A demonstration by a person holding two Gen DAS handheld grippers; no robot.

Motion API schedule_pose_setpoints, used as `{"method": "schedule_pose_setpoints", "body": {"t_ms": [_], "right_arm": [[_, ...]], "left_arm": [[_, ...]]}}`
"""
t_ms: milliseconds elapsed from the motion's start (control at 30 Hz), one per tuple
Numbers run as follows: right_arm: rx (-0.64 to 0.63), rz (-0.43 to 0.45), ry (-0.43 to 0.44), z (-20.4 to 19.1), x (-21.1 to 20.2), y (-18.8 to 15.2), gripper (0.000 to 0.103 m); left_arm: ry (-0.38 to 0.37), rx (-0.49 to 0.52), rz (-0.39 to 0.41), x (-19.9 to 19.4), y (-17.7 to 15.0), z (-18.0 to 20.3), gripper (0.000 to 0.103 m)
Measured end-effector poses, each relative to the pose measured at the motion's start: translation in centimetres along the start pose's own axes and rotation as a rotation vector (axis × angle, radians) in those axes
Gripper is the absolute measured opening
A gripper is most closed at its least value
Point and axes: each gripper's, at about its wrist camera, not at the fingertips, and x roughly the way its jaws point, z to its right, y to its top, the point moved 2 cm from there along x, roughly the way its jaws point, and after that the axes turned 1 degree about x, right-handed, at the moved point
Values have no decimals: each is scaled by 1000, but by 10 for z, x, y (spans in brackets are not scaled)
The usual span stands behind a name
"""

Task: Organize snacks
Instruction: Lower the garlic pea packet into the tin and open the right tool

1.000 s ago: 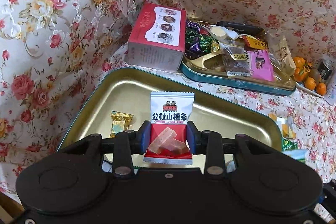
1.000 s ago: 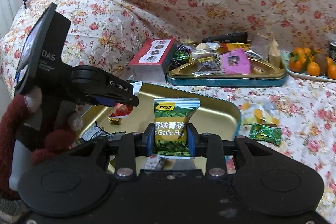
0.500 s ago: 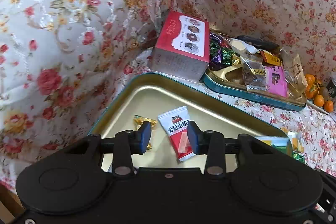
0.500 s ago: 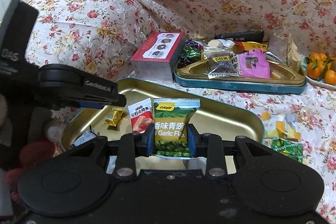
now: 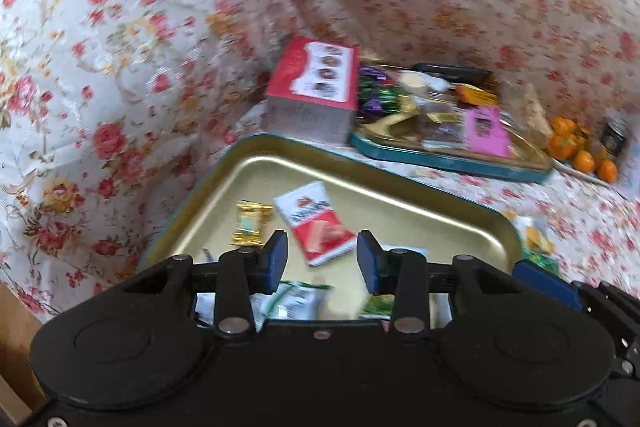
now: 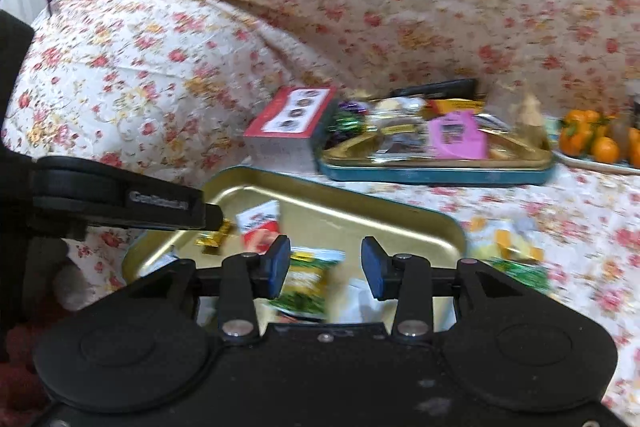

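Note:
The near gold tray point(image 5: 400, 203) with a teal rim holds a red-and-white hawthorn packet point(image 5: 316, 227), lying flat and free, and a gold-wrapped candy point(image 5: 250, 223). My left gripper point(image 5: 322, 261) hovers open just above and behind that packet, with nothing between its pads. In the right wrist view my right gripper point(image 6: 326, 269) is over the same tray point(image 6: 360, 215) and its jaws are opening. A green garlic-pea packet point(image 6: 308, 283) sits blurred and tilted between them, near the left pad and apart from the right one. The left gripper's body point(image 6: 120, 203) shows at the left.
A red box point(image 5: 316, 99) stands behind the near tray. Beside it a second teal tray point(image 5: 452, 157) is heaped with snacks. Oranges point(image 5: 580, 151) sit at the far right. Loose packets point(image 6: 508, 251) lie on the floral cloth right of the near tray. Floral-covered cushions rise behind and left.
My left gripper let go of the hawthorn packet, which now lies in the tray, and drew back. My right jaws have parted and the green packet has slipped lower and tilted.

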Motion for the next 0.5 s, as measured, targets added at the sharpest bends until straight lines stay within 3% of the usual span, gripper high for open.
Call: {"method": "schedule_pose_setpoints", "body": {"t_ms": [300,500], "right_arm": [[96,26,-162,80,-44,-23,42],[88,7,-189,120,-40,-23,42]], "left_arm": [[-140,136,-4,-21,-22,84,48],[-199,155,-55,-22,-39,122,48]]}}
